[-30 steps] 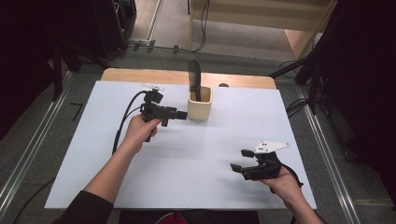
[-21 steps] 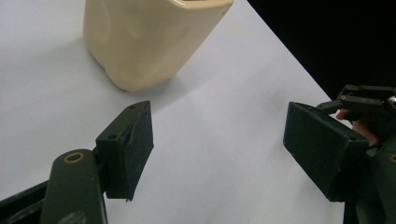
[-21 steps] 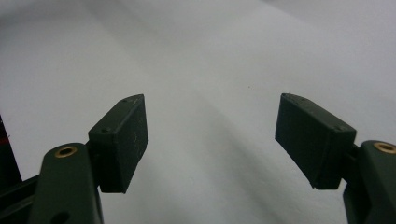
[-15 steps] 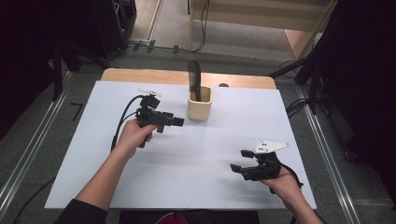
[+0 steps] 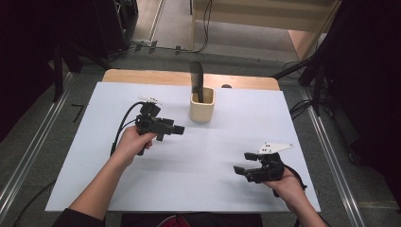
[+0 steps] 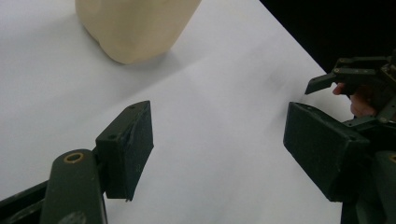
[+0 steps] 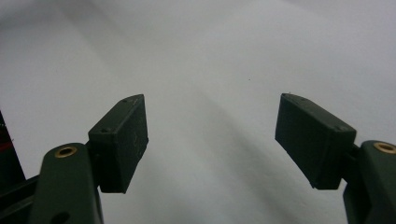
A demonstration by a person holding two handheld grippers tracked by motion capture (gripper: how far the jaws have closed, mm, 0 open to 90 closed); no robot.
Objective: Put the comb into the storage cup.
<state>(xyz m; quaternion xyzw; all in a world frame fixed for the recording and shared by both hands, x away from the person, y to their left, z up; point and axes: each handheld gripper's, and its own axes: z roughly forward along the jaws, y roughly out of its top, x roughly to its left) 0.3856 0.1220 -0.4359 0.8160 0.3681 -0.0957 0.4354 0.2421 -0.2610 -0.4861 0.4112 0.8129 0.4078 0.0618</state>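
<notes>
While the left hand-held gripper is pulling back toward the near left, away from the beige holder it was reaching a second ago, its jaws are standing wide apart with nothing between them. In the left gripper view the holder is sitting ahead of the jaws, apart from them. It is standing upright at the far middle of the bench, with a dark comb-like tool poking up out of it. This is suggesting the tool is already delivered and the arm is retreating. The right hand-held gripper is resting at the near right, unmoved, jaws likewise spread and empty.
</notes>
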